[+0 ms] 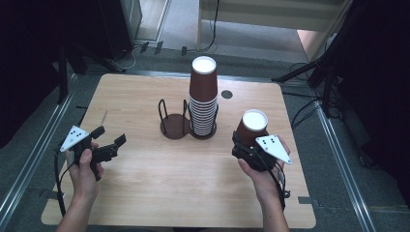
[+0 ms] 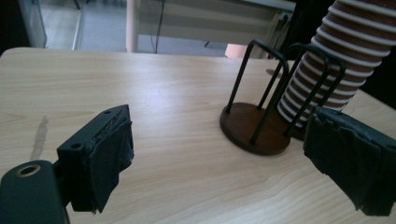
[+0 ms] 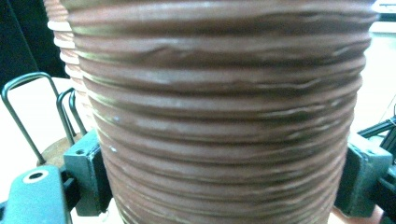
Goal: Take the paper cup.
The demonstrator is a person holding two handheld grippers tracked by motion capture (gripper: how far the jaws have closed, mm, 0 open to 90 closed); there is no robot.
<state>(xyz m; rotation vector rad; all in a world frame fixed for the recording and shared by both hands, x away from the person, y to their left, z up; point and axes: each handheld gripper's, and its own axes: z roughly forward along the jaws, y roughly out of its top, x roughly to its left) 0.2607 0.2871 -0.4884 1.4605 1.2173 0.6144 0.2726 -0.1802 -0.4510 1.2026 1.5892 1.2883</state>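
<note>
Pinching an upturned brown cup (image 1: 252,126), the right tongs (image 1: 247,151) sit beside the cup stack (image 1: 203,99); left tongs (image 1: 109,141) hang spread above the counter (image 1: 145,193).

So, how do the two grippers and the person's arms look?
Both grippers are black with two jaws. The left gripper and right gripper each carry a grey three-cornered plate with black dots. Dark cloth-like pads cover the jaws. A black cable trails from each. The forearms are bare, no sleeves.

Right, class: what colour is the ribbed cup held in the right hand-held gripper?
Reddish-brown ribbed cup with a white base up; clearest in the high view.
</note>
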